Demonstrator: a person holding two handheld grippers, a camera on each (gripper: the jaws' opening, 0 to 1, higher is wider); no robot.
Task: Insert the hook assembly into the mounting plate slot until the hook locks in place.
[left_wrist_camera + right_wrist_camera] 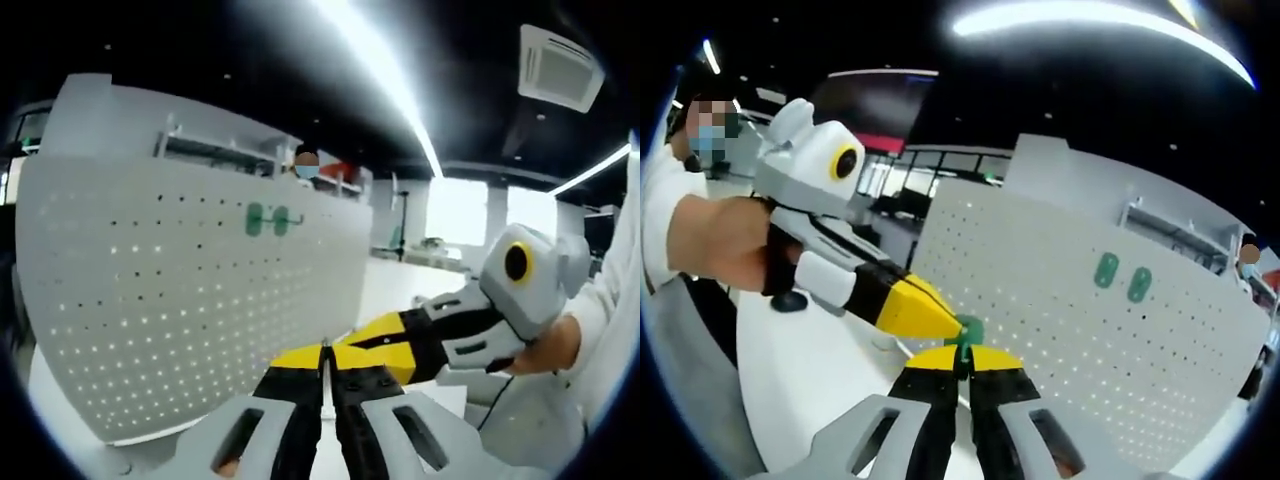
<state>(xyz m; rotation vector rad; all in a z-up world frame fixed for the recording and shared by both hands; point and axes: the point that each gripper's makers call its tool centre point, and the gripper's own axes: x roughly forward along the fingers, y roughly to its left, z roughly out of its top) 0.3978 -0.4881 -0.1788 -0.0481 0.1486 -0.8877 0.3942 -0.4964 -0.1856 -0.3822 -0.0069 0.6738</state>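
Right gripper [962,352] and left gripper [940,318] pinch green hook [968,330].

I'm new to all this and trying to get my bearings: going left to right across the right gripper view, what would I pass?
Person's hand → left claw → small green hook piece → two green hooks on the white pegboard.

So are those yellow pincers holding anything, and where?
Yes: a small green hook piece, pinched at its lower stem by the right gripper, the left gripper touching its side.
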